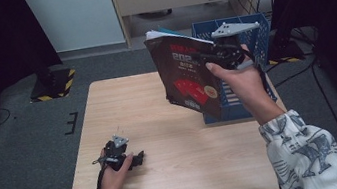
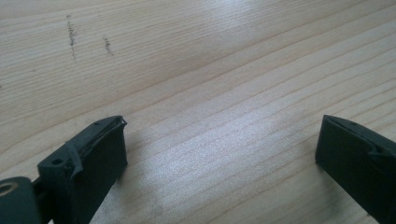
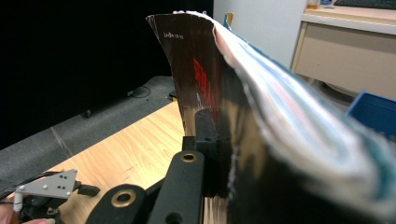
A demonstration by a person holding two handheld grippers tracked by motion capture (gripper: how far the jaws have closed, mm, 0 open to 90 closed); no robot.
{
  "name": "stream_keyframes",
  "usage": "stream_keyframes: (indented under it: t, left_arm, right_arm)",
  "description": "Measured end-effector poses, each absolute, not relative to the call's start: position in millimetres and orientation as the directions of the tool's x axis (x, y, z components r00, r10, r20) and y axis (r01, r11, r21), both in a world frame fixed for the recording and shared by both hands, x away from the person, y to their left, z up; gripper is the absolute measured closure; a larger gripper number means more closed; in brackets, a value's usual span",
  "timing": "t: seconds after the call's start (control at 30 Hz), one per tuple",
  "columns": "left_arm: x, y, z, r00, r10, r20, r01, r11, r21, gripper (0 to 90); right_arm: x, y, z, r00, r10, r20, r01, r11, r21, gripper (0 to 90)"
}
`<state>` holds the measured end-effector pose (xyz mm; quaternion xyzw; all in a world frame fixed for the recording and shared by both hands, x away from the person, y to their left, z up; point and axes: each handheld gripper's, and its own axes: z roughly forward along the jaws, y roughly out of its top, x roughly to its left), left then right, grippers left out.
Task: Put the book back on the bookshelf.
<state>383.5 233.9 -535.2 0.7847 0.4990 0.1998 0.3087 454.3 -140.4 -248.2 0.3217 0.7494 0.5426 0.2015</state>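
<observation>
Keep your right gripper (image 1: 213,53) clamped tight on the book (image 1: 184,74), held upright in the air beside the blue crate (image 1: 254,36). Lift it clear of the crate wall, then lower it in spine first. Leave your left gripper (image 1: 135,158), jaws wide and empty, resting on the desk (image 1: 191,162).

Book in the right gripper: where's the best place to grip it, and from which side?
Judging by its pose, the long edge. The book hangs upright above the table, dark cover towards the camera, and the right gripper is shut on its right edge, coming in from the blue crate side. The pages fan out loose at the top, so a bite deep over the closed edge should keep them together.
</observation>
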Motion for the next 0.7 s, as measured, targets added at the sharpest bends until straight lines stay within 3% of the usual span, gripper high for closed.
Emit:
stream_keyframes:
  t: [0.7]
  left_arm:
    - [382,234,-537,0.423,0.906,0.004,0.648,-0.305,0.698,0.0]
  right_arm:
    - [458,-192,-242,-0.634,0.772,0.047,0.280,0.172,0.944,87.1]
